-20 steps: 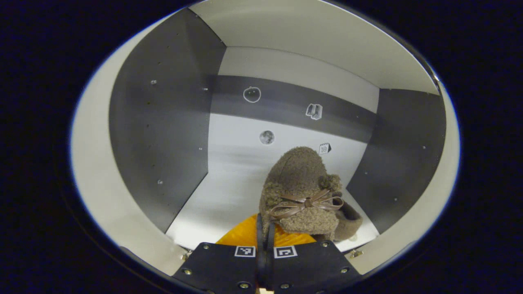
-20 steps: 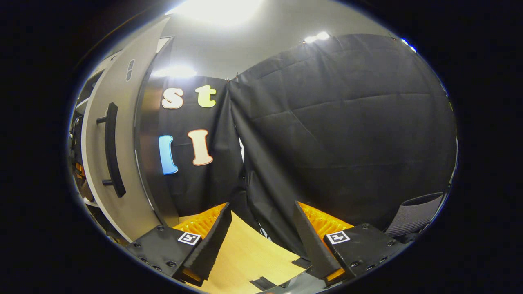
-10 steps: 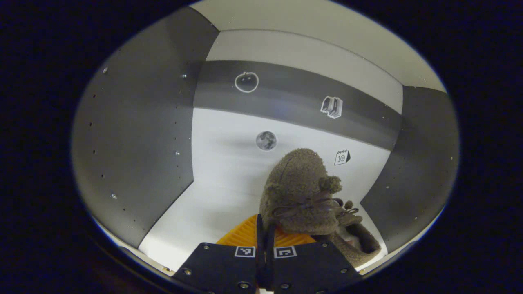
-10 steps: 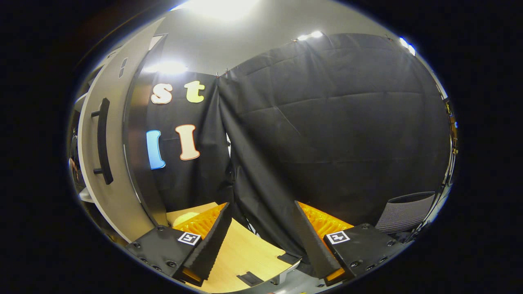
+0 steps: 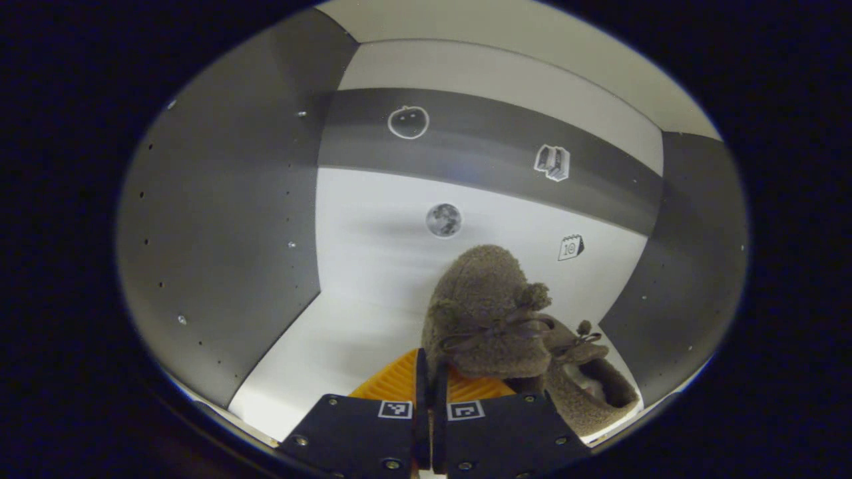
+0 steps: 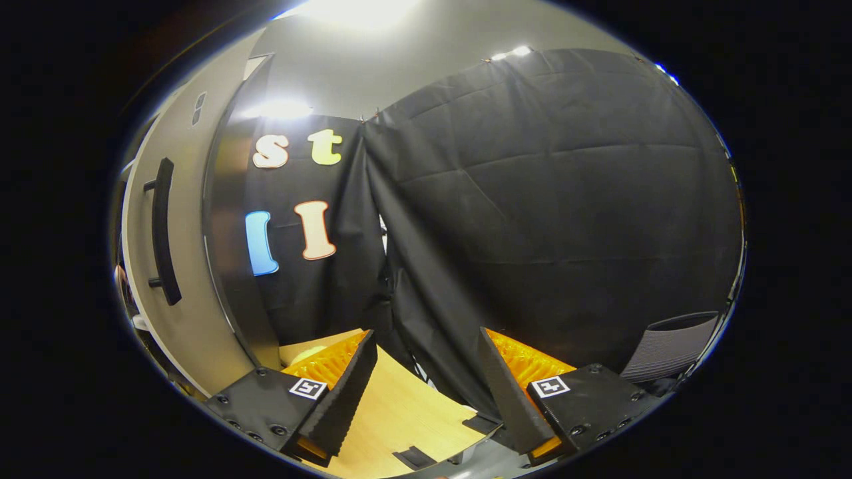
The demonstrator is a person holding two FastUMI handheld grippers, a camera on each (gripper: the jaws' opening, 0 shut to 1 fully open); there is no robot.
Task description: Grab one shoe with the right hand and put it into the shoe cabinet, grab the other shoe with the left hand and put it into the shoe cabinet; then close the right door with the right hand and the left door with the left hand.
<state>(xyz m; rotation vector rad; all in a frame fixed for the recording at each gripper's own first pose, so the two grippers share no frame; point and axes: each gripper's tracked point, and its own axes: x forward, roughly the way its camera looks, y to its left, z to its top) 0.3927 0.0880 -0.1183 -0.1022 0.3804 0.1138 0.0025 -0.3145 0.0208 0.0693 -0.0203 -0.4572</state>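
Observation:
In the left gripper view I look into the shoe cabinet, whose pale floor [image 5: 313, 346] runs back to a grey and white rear wall [image 5: 373, 246]. A brown fuzzy shoe [image 5: 486, 306] with a bow hangs toe-forward just above the floor, and my left gripper [image 5: 427, 372] is shut on its rear edge. The second brown shoe [image 5: 589, 392] lies on the floor right beside it, at the right wall. In the right gripper view my right gripper [image 6: 426, 379] stands open and empty, facing the black cloth, with the open cabinet door [image 6: 200, 279] to its left.
The door carries a black bar handle [image 6: 162, 233]. A light wooden tabletop [image 6: 399, 412] lies under the right gripper. A grey mesh chair back [image 6: 672, 346] stands at the far right. Grey side walls [image 5: 219, 233] bound the cabinet.
My left gripper has carried the shoe deeper into the cabinet, and more of the second shoe has come into sight on the right. The right gripper has barely shifted and stays open.

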